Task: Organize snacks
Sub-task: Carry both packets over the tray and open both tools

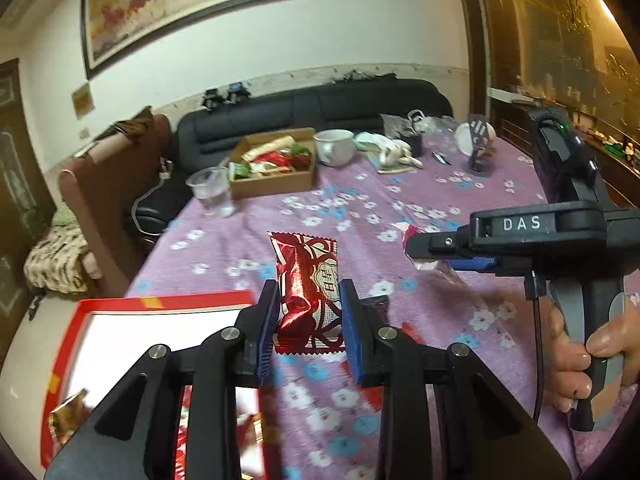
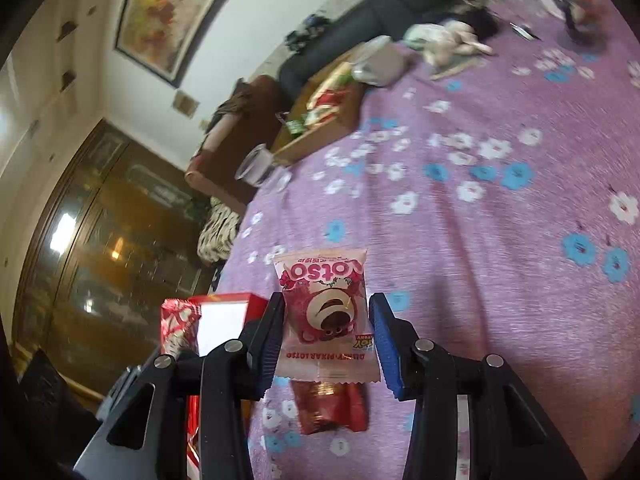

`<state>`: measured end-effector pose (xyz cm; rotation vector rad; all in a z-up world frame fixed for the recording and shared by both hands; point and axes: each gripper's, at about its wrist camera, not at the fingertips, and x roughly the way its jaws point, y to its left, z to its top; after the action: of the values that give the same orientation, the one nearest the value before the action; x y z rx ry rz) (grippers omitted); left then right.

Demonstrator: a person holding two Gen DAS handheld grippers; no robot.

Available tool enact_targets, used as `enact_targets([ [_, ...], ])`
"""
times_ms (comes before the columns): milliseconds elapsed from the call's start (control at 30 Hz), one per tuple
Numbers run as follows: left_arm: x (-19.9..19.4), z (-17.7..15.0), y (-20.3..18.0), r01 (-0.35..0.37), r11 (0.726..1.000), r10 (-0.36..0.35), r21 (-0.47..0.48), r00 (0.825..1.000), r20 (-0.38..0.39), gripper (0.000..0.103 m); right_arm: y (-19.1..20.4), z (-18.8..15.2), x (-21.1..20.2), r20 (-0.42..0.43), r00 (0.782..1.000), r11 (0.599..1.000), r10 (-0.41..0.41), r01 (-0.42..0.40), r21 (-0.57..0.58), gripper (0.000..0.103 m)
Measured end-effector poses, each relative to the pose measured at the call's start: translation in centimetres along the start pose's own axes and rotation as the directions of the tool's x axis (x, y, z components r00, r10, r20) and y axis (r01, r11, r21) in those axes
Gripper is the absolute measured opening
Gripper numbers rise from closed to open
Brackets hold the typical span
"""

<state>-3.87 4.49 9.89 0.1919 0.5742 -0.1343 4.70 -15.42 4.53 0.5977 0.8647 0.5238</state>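
Note:
My left gripper is shut on a red foil snack packet, held above the purple flowered tablecloth beside a red-rimmed box. My right gripper is shut on a pink Lotso snack packet, held over the cloth; it also shows in the left wrist view at the right. A red packet lies on the cloth under the pink one. The left gripper's red packet and the red-rimmed box show at the left of the right wrist view.
A cardboard box of snacks stands at the table's far side, with a clear plastic cup to its left and a white bowl to its right. A plush toy and a stand lie further right. A black sofa is behind.

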Motion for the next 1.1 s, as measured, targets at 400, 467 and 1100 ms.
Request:
enact_targets([
  [400,-2.2,-0.8,1.9,-0.088,0.996,0.089,-0.030,0.995,0.032,0.027,1.9,-0.8,0.1,0.007,0.999,0.996,0.036,-0.036,-0.076,0.043],
  [467,-2.3,-0.8,2.0,-0.098,0.995,0.099,-0.030,0.995,0.033,0.027,1.8,-0.8,0.1,0.006,0.999,0.997,0.038,-0.037,-0.071,0.043],
  [1100,-3.2,-0.9,1.8,-0.121,0.992,0.123,-0.032,0.991,0.048,0.027,1.6,-0.7,0.2,0.006,1.000,0.997,0.029,-0.029,-0.074,0.043],
])
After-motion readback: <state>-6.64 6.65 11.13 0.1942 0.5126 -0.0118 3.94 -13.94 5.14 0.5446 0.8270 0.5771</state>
